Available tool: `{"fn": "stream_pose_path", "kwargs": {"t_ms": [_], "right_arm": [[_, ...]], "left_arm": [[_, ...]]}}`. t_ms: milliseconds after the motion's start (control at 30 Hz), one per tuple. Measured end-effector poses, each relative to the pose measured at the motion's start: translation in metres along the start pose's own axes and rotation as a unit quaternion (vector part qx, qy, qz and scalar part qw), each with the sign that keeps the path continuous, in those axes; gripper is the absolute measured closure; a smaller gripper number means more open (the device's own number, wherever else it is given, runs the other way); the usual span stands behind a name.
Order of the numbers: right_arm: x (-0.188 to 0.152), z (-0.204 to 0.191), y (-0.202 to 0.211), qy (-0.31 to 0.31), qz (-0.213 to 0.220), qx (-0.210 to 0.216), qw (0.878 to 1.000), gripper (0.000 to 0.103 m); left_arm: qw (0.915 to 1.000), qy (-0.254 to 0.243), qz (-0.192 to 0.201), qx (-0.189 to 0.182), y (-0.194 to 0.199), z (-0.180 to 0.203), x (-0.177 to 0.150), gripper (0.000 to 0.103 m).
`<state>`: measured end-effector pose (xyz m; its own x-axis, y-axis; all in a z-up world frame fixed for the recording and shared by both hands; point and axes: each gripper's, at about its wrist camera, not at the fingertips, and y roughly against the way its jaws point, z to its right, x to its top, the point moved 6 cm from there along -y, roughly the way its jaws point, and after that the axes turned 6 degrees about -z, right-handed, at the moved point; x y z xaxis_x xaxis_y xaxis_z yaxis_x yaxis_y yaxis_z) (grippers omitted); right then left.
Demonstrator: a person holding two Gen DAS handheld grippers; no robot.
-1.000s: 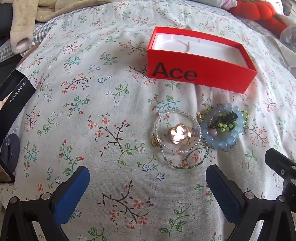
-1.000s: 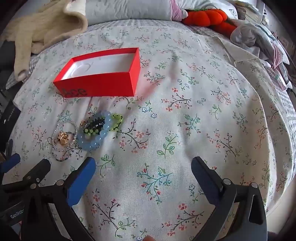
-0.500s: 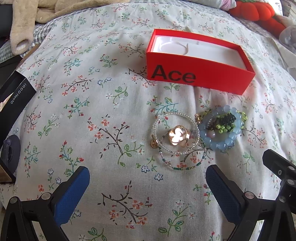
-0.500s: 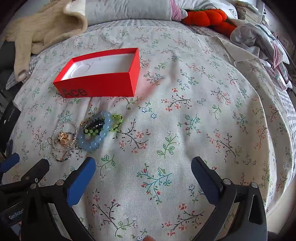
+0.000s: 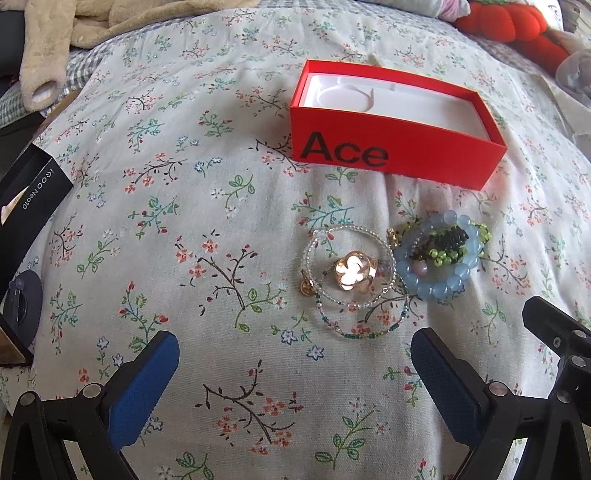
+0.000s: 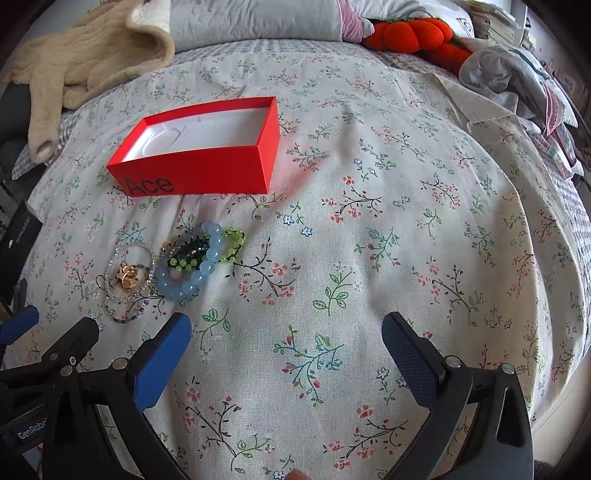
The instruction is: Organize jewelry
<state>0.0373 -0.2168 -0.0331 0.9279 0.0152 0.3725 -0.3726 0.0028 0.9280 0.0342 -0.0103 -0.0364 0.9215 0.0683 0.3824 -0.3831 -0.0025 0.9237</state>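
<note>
A small pile of jewelry lies on the floral bedspread: a gold flower ring inside clear bead bracelets, a blue bead bracelet and a green and black bead piece. It also shows in the right wrist view, with the blue bracelet and gold ring. An open red "Ace" box with a white inside stands just behind the pile. My left gripper is open and empty just in front of the pile. My right gripper is open and empty, to the pile's right.
A beige knit garment lies at the back left. An orange plush toy and crumpled clothes lie at the back right. A black phone box sits at the bed's left edge.
The left gripper has eased slightly away, so box and jewelry sit a little lower and left in its view. The right gripper has barely moved.
</note>
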Motion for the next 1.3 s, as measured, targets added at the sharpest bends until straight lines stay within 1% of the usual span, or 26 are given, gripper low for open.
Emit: {"fn": "stream_pose_path", "kwargs": {"t_ms": [100, 167, 433, 500, 767, 1300], "right_arm": [[0.000, 0.000, 0.000, 0.000, 0.000, 0.001, 1.000, 0.000], [0.000, 0.001, 0.000, 0.000, 0.000, 0.001, 1.000, 0.000], [0.001, 0.001, 0.001, 0.000, -0.001, 0.005, 1.000, 0.000], [0.001, 0.000, 0.001, 0.000, -0.001, 0.005, 1.000, 0.000], [-0.001, 0.000, 0.000, 0.000, -0.002, 0.005, 1.000, 0.000], [0.010, -0.005, -0.001, 0.008, -0.002, 0.002, 1.000, 0.000]], "left_arm": [[1.0000, 0.001, 0.000, 0.001, 0.000, 0.000, 0.004, 0.000], [1.0000, -0.001, 0.002, 0.001, 0.000, -0.001, -0.003, 0.000], [1.0000, -0.002, 0.002, 0.002, 0.002, 0.002, 0.004, 0.000], [1.0000, -0.002, 0.002, 0.001, 0.001, -0.001, -0.002, 0.000], [1.0000, -0.001, 0.003, 0.001, 0.001, -0.001, -0.002, 0.000], [0.9998, 0.011, 0.012, 0.009, 0.002, -0.016, 0.001, 0.000]]}}
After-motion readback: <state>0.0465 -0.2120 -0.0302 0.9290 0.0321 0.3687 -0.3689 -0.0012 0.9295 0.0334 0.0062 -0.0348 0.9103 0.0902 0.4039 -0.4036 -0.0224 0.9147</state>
